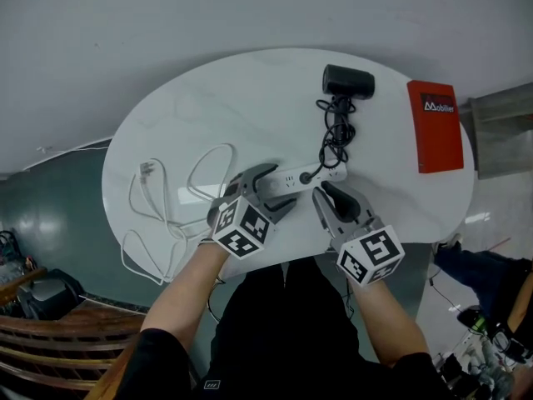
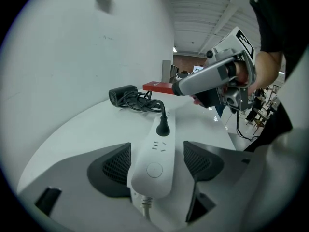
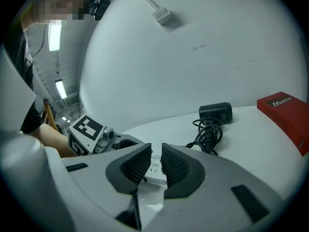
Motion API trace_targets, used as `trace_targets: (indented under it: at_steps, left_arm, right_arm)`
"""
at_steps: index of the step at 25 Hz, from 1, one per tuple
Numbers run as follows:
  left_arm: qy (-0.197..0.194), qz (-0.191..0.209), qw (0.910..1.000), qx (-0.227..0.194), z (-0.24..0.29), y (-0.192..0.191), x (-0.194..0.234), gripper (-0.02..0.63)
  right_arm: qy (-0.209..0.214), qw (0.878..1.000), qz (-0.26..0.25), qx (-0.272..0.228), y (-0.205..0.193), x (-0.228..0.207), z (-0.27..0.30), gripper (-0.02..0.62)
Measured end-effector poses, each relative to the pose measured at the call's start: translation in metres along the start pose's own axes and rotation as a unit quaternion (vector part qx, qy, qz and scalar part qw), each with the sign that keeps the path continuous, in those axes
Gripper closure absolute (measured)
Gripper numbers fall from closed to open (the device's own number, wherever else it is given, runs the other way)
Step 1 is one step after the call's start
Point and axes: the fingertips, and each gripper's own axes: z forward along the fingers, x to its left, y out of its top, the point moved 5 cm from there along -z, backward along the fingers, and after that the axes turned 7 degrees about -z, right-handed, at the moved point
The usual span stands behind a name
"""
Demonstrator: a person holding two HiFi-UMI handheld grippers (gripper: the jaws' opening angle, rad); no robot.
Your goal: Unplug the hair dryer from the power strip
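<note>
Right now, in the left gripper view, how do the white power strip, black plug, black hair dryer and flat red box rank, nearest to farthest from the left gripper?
1. White power strip: between the open jaws of the left gripper.
2. Black plug: in the strip's far end.
3. Black hair dryer: farther back, left.
4. Flat red box: farthest, at the back.

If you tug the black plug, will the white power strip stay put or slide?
It would probably slide: the power strip looks like light plastic lying loose on a shiny table. It seems stiff, so it should move in one piece. The left gripper, jaws open on either side of it, will likely steady it.
</note>
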Motion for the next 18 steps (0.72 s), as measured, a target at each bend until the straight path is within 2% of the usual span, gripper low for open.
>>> trace_targets:
  at_steps: [5, 8, 11, 18]
  left_arm:
    - [-0.011, 0.016, 0.9993, 0.033, 0.012, -0.008, 0.001, 0.259]
    - [-0.014, 0.022, 0.9986, 0.045, 0.015, -0.011, 0.002, 0.306]
    - [-0.016, 0.028, 0.9982, 0.051, 0.017, -0.012, 0.004, 0.319]
    - [-0.022, 0.020, 0.9975, 0.064, 0.027, -0.018, 0.008, 0.285]
  right_arm:
    - [-0.003, 1.000, 0.013, 0.005, -0.005, -0.002, 0.003, 0.541]
    - [-0.006, 1.000, 0.019, 0.008, -0.007, -0.005, 0.004, 0.537]
    - [-0.009, 1.000, 0.025, 0.012, -0.009, -0.009, 0.005, 0.525]
    - [-0.011, 0.998, 0.043, 0.034, -0.019, -0.010, 0.007, 0.488]
